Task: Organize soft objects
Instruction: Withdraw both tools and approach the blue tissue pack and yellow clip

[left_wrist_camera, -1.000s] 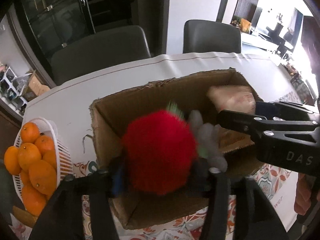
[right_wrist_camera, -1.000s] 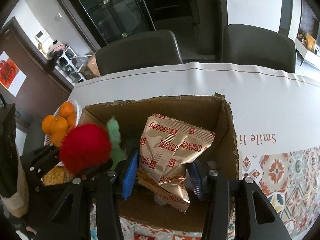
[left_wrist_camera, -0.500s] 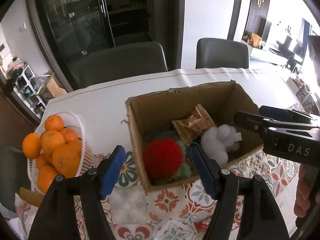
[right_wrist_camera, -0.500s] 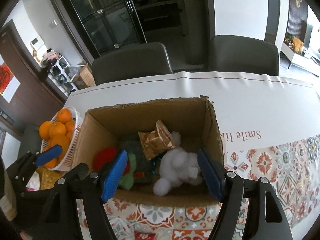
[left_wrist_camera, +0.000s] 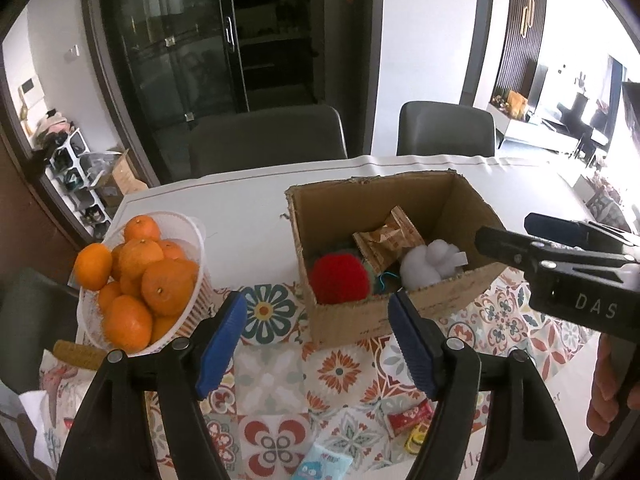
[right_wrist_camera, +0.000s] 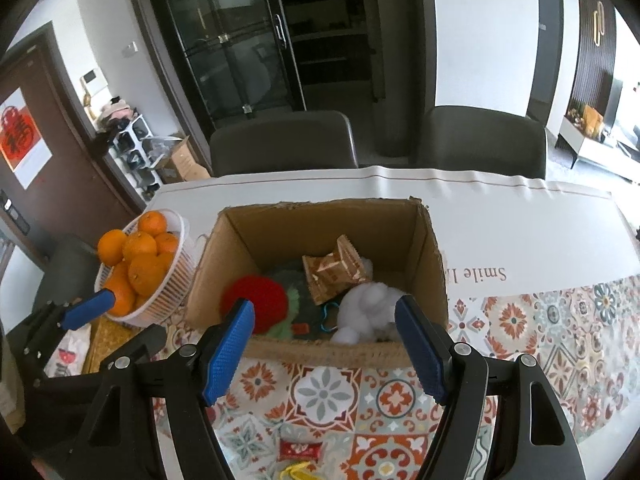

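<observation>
An open cardboard box (left_wrist_camera: 344, 318) (right_wrist_camera: 224, 248) stands on the patterned tablecloth. Inside lie a red fluffy ball (left_wrist_camera: 339, 280) (right_wrist_camera: 256, 300), a white plush toy (left_wrist_camera: 428, 262) (right_wrist_camera: 366, 308), a gold biscuit packet (left_wrist_camera: 386, 240) (right_wrist_camera: 334, 270) and a green soft item (right_wrist_camera: 290, 300). My left gripper (left_wrist_camera: 318, 334) hangs above and in front of the box; its jaws are opening with nothing between them. My right gripper (right_wrist_camera: 324, 340) is open and empty, also raised in front of the box. In the left wrist view the right gripper (left_wrist_camera: 560, 256) reaches in from the right.
A white basket (left_wrist_camera: 188, 312) (right_wrist_camera: 176, 284) of oranges stands left of the box. Small snack packets (left_wrist_camera: 408, 416) (right_wrist_camera: 300, 450) and a light blue packet (left_wrist_camera: 322, 462) lie on the cloth near the front edge. Two grey chairs (right_wrist_camera: 284, 144) stand behind the table. A hand (left_wrist_camera: 608, 396) shows at right.
Both grippers let go: the red ball and the biscuit packet dropped into the box. Both grippers then rose and pulled back from the box with jaws wider apart.
</observation>
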A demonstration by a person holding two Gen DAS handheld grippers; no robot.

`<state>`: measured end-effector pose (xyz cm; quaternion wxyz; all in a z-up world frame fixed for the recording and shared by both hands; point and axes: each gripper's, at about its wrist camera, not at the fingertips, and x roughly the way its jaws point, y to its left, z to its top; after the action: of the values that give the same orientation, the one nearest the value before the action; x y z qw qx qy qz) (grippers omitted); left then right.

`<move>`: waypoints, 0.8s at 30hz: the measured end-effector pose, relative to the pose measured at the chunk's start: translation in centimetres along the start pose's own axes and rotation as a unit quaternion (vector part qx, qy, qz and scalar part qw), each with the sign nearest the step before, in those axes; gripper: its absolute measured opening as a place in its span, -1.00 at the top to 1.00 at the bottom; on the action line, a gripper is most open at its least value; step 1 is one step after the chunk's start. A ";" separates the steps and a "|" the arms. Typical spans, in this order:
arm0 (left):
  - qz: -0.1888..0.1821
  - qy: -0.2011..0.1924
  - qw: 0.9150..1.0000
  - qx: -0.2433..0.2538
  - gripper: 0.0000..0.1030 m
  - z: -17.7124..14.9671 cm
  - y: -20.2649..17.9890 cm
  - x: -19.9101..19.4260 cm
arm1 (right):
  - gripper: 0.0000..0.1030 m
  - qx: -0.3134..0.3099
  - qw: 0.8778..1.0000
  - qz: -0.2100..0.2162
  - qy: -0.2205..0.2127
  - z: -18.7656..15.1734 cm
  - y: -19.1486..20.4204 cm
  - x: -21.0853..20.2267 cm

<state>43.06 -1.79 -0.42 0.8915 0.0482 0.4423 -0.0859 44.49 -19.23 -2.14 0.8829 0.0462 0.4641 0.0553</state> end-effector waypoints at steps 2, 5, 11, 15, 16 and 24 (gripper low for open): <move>0.004 -0.004 1.000 -0.001 -0.54 -0.6 0.1 -0.6 | -0.43 -0.006 1.000 0.002 -0.001 -0.5 0.5 -0.5; 0.004 -0.005 1.000 0.001 -0.54 -1.5 0.2 -1.3 | -0.43 -0.010 1.000 0.011 0.001 -1.4 1.0 -1.0; 0.015 -0.005 1.000 -0.002 -0.67 -3.3 0.7 -2.4 | -0.43 -0.009 0.999 0.031 0.016 -3.3 1.8 -1.1; 0.017 0.001 1.000 -0.001 -0.67 -4.5 0.9 -2.7 | -0.43 -0.016 0.999 0.038 0.025 -4.6 2.3 -1.1; 0.018 0.003 1.000 -0.001 -0.67 -4.9 1.0 -2.7 | -0.43 -0.018 0.999 0.036 0.026 -4.9 2.5 -1.0; 0.022 0.024 0.999 0.010 -0.67 -7.8 0.8 -2.5 | -0.43 -0.025 0.998 0.040 0.050 -7.4 3.1 -0.3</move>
<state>35.61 0.53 -3.12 0.8819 0.0691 0.4611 -0.0695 38.05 -15.98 -5.63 0.8566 0.0400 0.5036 0.1048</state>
